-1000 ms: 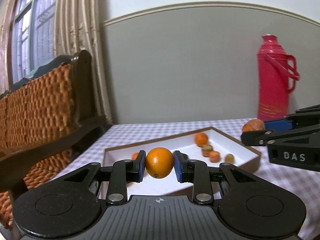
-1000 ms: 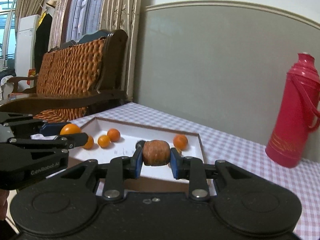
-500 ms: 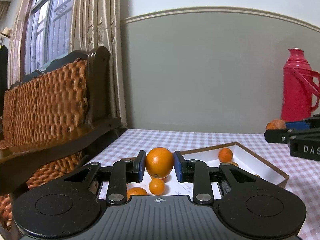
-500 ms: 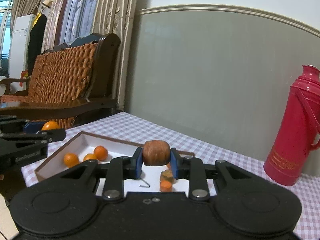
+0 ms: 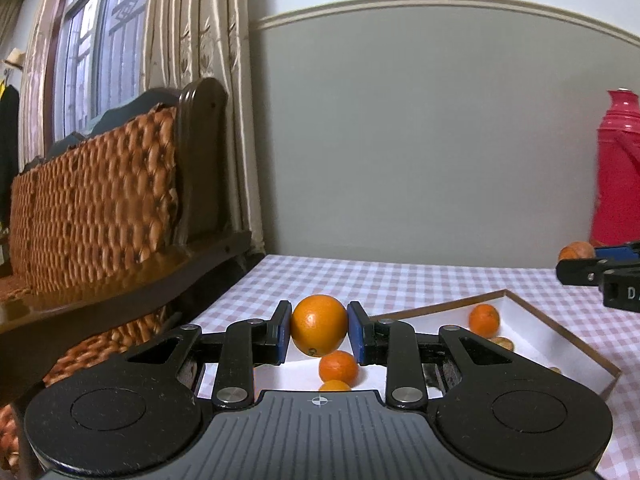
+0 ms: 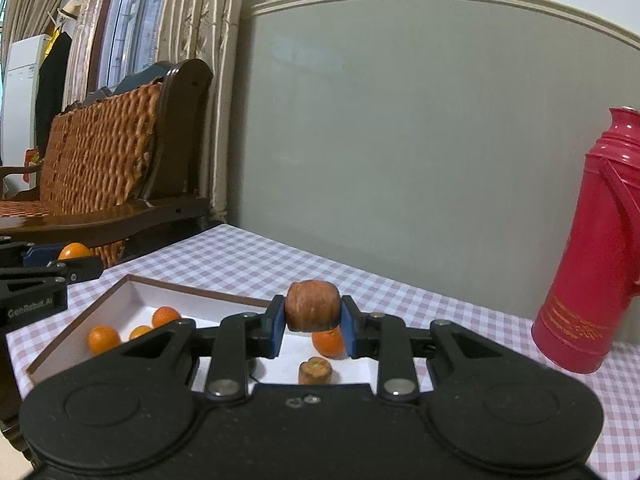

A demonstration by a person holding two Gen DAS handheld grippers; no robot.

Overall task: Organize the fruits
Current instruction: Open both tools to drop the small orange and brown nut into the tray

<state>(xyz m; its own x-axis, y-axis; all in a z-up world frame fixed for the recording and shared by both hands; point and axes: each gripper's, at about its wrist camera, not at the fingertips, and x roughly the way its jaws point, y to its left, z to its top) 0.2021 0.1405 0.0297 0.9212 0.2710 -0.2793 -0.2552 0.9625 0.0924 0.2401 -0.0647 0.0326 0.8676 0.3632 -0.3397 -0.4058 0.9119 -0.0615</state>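
My left gripper (image 5: 319, 331) is shut on a round orange (image 5: 319, 330) and holds it above the near left part of a shallow white box (image 5: 560, 330) with a brown rim. My right gripper (image 6: 313, 316) is shut on a wrinkled brown fruit (image 6: 312, 311) above the box's right part (image 6: 80, 334). Small oranges (image 5: 338, 367) (image 6: 103, 339) and a brown fruit (image 6: 315, 371) lie in the box. The right gripper also shows in the left wrist view (image 5: 580, 258), and the left gripper in the right wrist view (image 6: 70, 258).
A red thermos (image 6: 592, 248) stands on the pink checked tablecloth (image 6: 480, 312) to the right of the box. A woven wooden bench (image 5: 100, 208) stands past the table's left edge. A grey wall is behind.
Both grippers have moved forward and lower over the box, each still holding its fruit. The box now lies closer beneath them, and the thermos has shifted right in the left wrist view.
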